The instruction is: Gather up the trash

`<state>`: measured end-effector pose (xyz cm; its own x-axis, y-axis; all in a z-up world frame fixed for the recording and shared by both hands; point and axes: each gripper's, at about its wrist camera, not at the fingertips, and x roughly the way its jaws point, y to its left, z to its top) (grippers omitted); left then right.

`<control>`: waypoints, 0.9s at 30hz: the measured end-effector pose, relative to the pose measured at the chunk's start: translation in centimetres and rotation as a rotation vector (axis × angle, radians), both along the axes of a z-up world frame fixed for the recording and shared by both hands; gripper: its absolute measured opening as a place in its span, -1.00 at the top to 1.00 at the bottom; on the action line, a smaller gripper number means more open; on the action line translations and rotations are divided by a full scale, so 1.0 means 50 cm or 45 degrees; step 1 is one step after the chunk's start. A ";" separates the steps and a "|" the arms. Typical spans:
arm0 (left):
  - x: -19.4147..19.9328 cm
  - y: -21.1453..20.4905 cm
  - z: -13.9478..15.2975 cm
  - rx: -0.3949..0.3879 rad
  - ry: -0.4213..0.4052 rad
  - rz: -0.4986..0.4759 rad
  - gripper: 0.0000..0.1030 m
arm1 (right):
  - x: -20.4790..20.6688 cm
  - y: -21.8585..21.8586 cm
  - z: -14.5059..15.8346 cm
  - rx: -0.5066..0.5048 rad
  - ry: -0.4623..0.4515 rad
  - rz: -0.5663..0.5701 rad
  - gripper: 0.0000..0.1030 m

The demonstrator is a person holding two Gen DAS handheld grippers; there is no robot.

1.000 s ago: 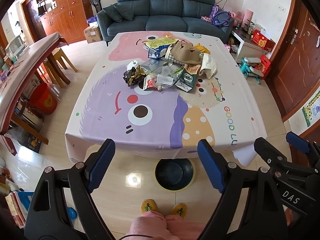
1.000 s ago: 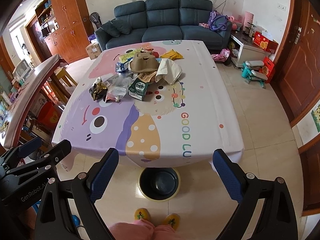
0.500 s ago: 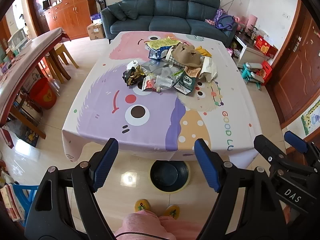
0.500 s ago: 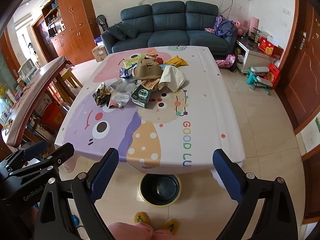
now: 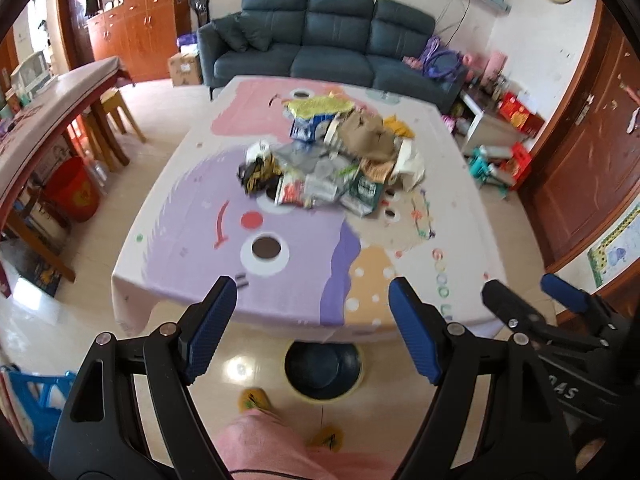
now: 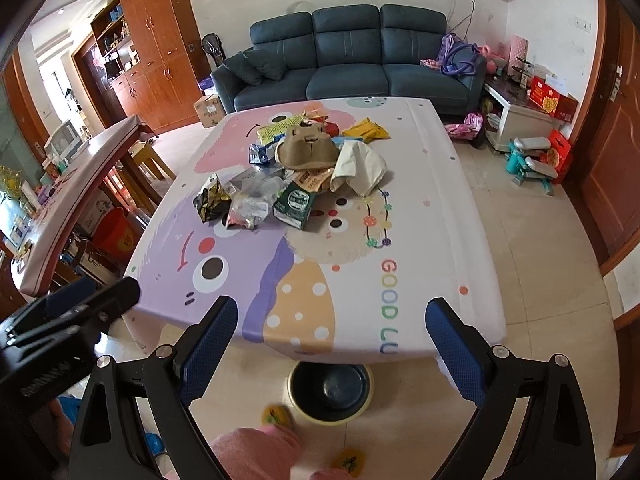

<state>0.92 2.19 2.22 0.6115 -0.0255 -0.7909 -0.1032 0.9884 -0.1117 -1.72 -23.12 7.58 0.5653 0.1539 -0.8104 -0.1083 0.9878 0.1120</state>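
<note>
A heap of trash (image 5: 332, 164) (image 6: 296, 176) lies mid-table on the cartoon tablecloth (image 5: 280, 248) (image 6: 320, 264): a brown paper bag (image 6: 306, 148), a green carton (image 6: 294, 204), a black-and-gold wrapper (image 6: 210, 200), clear plastic, a white cloth (image 6: 360, 164) and yellow packets. My left gripper (image 5: 310, 320) hangs open before the near table edge, nothing between its fingers. My right gripper (image 6: 330, 344) is open too, at the same edge, far from the heap. A dark round bin (image 5: 322, 364) (image 6: 330, 386) sits on the floor under the near edge.
A person's pink trouser leg (image 5: 272, 444) and yellow slippers (image 6: 276, 414) stand in front of the bin. A long wooden table (image 6: 80, 196) and a red bucket (image 5: 74, 188) are left. A blue sofa (image 6: 348, 60) is behind; toys and a door are right.
Both grippers have risen and tilted up toward the table, so the tabletop and heap sit lower and nearer in view. The person's feet have shifted. Both jaws stay open.
</note>
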 end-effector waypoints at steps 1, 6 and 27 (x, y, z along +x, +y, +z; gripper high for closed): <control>0.004 0.002 0.002 0.005 -0.007 -0.009 -0.48 | 0.011 0.007 -0.002 -0.005 0.001 0.002 -0.88; 0.060 0.029 0.012 0.071 -0.041 -0.061 -0.49 | 0.079 0.049 -0.008 -0.002 0.000 -0.006 -0.88; 0.565 0.308 -0.222 -0.165 0.451 -0.276 -0.48 | 0.418 0.267 -0.166 0.183 0.259 -0.206 -0.43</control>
